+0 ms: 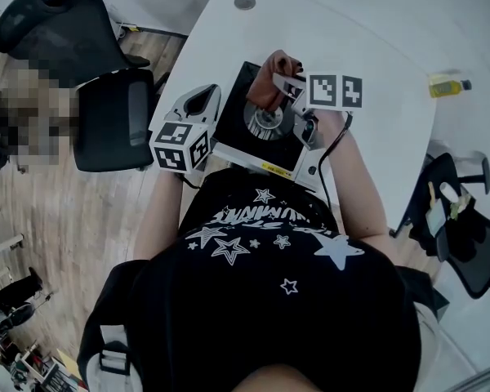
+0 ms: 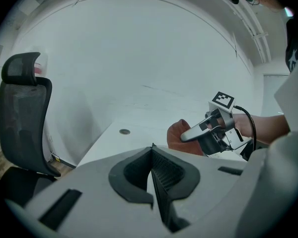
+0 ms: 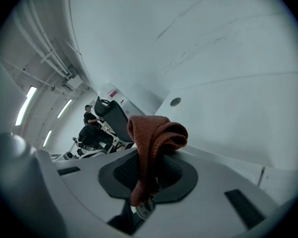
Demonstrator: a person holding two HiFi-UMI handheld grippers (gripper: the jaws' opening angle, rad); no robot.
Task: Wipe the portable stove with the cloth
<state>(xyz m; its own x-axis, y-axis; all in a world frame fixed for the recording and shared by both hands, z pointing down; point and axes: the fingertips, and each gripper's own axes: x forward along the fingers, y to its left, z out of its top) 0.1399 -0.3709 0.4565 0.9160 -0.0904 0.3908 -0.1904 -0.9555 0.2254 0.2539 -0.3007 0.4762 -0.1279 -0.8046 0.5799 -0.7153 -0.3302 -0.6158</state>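
Note:
The portable stove [image 1: 237, 121] is a black-topped unit with a round silver burner [image 1: 265, 122], lying on the white table just ahead of me. A rust-brown cloth [image 1: 271, 80] hangs bunched over the burner, and my right gripper [image 1: 282, 82] is shut on it. In the right gripper view the cloth [image 3: 151, 143] droops folded from between the jaws. My left gripper [image 1: 198, 102] is at the stove's left edge, jaws shut with nothing between them. From the left gripper view, the right gripper [image 2: 188, 133] and the cloth [image 2: 179, 137] appear at right.
The white table [image 1: 367, 39] has a round grommet [image 1: 245, 2] at the back and a small yellow bottle [image 1: 447, 85] at the far right. Black office chairs [image 1: 106, 109] stand to the left, and another chair [image 1: 465, 235] to the right.

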